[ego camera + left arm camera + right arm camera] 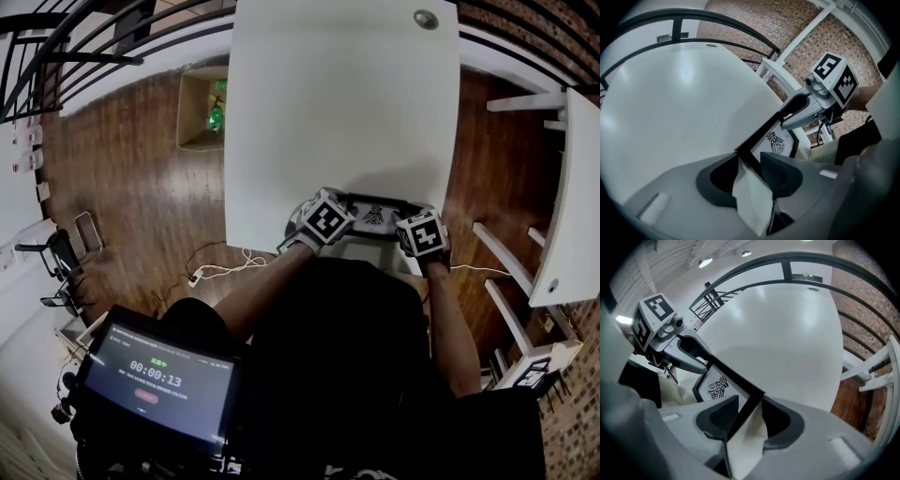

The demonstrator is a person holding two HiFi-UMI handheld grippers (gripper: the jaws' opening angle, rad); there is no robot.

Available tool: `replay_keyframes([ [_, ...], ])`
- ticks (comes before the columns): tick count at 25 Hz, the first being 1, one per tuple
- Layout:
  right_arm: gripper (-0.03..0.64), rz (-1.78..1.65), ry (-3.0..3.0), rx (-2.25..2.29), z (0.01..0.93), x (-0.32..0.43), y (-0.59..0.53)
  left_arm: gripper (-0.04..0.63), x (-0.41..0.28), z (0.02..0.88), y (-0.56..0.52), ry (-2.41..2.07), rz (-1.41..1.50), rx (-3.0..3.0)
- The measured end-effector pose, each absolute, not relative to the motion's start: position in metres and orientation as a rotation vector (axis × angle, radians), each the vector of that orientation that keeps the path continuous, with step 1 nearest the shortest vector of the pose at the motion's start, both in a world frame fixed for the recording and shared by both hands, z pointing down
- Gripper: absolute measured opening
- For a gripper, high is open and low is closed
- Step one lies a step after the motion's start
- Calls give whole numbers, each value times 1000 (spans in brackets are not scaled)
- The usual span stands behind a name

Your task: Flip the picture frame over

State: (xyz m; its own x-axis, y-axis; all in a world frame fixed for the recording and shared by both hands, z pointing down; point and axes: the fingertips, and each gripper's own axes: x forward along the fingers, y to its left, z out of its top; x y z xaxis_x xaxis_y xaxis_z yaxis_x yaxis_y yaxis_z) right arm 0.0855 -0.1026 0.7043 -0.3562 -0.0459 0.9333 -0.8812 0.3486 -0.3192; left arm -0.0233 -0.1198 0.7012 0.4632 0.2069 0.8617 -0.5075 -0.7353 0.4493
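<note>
In the head view, the picture frame [375,216] is at the near edge of the worktop [337,112], just in front of the person. The left gripper [328,220] is on its left end and the right gripper [419,234] on its right end.

In the left gripper view, a corner of the frame stands between the jaws. The black moulding lies against the pads, so this gripper looks clenched on it. The bird print [776,142] faces this camera, and the frame appears tilted off the worktop rather than lying flat.

In the right gripper view, the opposite corner is pinched the same way, with the jaws closed onto the dark edge.

The frame looks stiff and light, but the moulding is narrow and smooth and could slip. Any glazing would be fragile. The two corners are the sensible hold, provided both ends turn together so the frame does not twist.
</note>
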Motion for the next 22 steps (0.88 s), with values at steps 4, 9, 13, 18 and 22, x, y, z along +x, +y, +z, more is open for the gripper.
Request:
replay_keyframes([
  [4,147,1135,-1674,846,705,85,-99,161,-20,701,-120,-266,1330,2015],
  [9,144,1137,-1649,850,705,88,-100,160,-19,703,-121,-294,1338,1988],
  [13,133,1140,-1635,876,710,93,-104,158,-21,706,-124,-327,1339,1978],
  [18,133,1122,-1605,906,715,92,-108,152,-22,713,-130,-366,1318,1951],
  [22,132,1117,-1598,923,720,88,-111,149,-32,718,-130,-404,1315,1914],
])
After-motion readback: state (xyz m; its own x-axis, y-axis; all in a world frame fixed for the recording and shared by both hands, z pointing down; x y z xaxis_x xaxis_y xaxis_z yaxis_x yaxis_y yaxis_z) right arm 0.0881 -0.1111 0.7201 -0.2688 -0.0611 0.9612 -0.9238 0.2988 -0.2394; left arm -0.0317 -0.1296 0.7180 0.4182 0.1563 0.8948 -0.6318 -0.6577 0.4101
